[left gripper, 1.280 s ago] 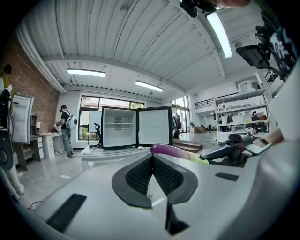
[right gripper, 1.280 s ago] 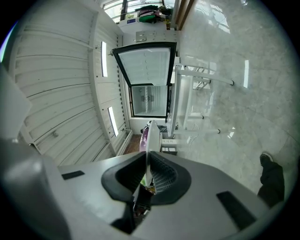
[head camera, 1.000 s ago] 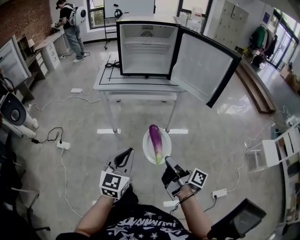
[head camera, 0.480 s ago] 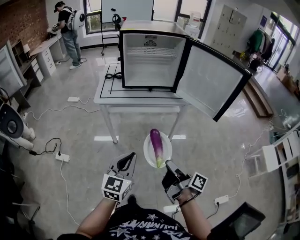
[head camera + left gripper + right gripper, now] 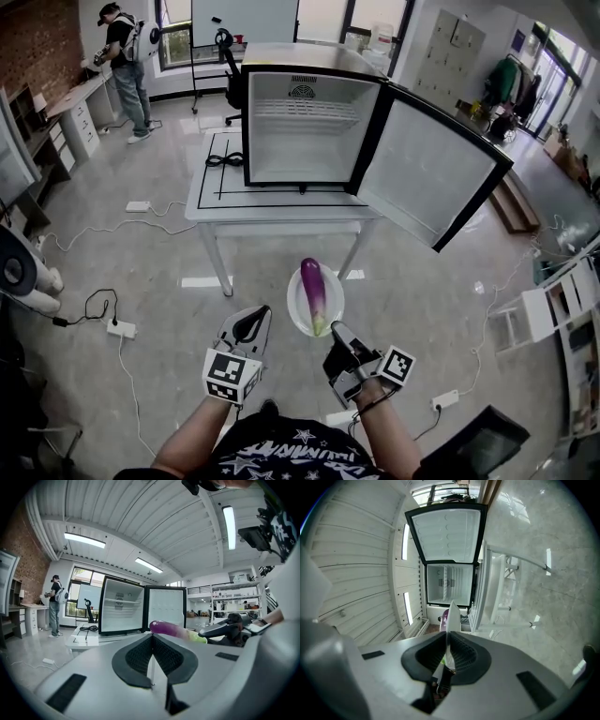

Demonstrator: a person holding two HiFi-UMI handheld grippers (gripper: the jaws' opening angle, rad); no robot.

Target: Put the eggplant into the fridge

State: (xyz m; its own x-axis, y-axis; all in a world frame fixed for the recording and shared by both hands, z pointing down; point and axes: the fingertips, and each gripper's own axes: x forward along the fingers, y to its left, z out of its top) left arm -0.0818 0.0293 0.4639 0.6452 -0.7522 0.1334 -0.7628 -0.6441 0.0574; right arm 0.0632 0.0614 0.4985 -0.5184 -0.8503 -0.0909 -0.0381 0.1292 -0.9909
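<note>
Compared with a second earlier, the open fridge point(image 5: 305, 127) and its table point(image 5: 211, 202) stand nearer the carrier; the grippers keep their pose. The right gripper point(image 5: 335, 328), forearm reaching forward, pinches the near rim of the white plate point(image 5: 295, 314). The eggplant point(image 5: 314, 292) lies lengthwise on that plate, purple end toward the fridge. The left gripper point(image 5: 251, 317) is held just beside the plate, jaws pressed together on nothing.

**Black printed tee, grey grippers**

The person wears a black short-sleeved T-shirt point(image 5: 281, 452) printed with white stars and lettering. The light-grey left gripper point(image 5: 254, 315) and right gripper point(image 5: 336, 329) have black ribbed pads point(image 5: 138, 656). Each carries a white cube point(image 5: 229, 373) with black square markers.
</note>
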